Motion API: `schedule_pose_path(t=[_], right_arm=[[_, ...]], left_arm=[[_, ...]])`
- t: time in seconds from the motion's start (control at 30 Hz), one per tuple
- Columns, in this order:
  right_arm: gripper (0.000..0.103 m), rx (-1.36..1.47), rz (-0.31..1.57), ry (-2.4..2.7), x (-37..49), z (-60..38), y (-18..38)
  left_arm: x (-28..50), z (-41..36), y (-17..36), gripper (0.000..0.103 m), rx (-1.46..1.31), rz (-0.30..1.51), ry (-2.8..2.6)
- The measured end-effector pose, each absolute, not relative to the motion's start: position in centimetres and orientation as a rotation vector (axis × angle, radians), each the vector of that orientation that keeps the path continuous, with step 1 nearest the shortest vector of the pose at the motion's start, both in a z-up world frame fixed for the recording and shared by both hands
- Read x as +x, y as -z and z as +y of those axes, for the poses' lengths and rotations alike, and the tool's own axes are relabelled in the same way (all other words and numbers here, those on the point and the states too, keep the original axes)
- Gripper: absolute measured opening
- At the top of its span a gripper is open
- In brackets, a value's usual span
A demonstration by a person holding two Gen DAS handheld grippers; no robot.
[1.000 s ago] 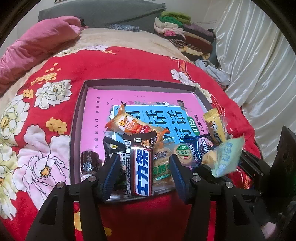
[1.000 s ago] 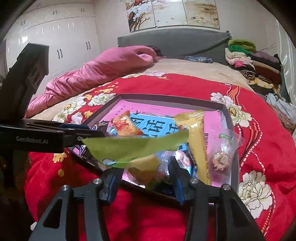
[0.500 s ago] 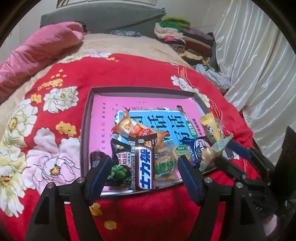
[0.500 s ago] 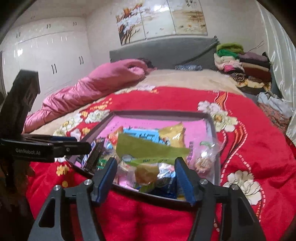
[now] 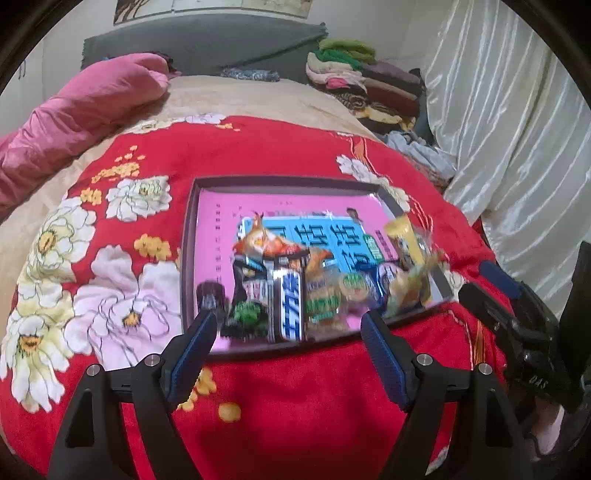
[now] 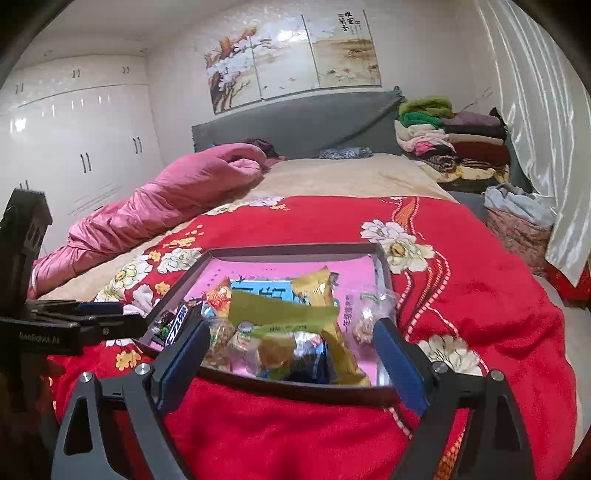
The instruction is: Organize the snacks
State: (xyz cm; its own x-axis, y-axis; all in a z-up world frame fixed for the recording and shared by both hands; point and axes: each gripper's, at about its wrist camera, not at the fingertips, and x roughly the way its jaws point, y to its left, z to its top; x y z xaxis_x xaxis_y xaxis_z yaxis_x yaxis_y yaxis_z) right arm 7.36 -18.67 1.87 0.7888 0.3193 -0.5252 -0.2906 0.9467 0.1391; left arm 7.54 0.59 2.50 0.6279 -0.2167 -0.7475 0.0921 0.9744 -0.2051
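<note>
Dark tray on red blanket — snack packets heaped inside

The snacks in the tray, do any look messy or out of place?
Nothing has spilled: every snack lies inside the tray. They are heaped crookedly along its near edge, though, and the green wrapper lies slantwise on top of the pile.

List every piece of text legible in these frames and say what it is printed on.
"GenRobot.AI": faint, on the left gripper's body, right wrist view.
"HAI": partial, on the green snack wrapper in the tray.
Large blue Chinese characters on the tray's pink sheet: blurred, unreadable.
White characters on the blue chocolate bar: blurred.
Calligraphy on the wall painting: too small.
</note>
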Motion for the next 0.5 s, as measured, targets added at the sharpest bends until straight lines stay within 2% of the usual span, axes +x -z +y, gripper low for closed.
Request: schedule_pose_path(t=[0.1,0.5], right_arm=[[0.097,0.07,0.591,-0.324,6.5,-18.8,-2.0],[0.102,0.062,0.682,-0.269,2.7,-17.3,-1.9]], left_arm=[[6.6,0.7,-2.4,0.082,-0.151,0.88,0.17],[2.3,0.6,-2.0,0.082,-0.151,0.914,0.144]])
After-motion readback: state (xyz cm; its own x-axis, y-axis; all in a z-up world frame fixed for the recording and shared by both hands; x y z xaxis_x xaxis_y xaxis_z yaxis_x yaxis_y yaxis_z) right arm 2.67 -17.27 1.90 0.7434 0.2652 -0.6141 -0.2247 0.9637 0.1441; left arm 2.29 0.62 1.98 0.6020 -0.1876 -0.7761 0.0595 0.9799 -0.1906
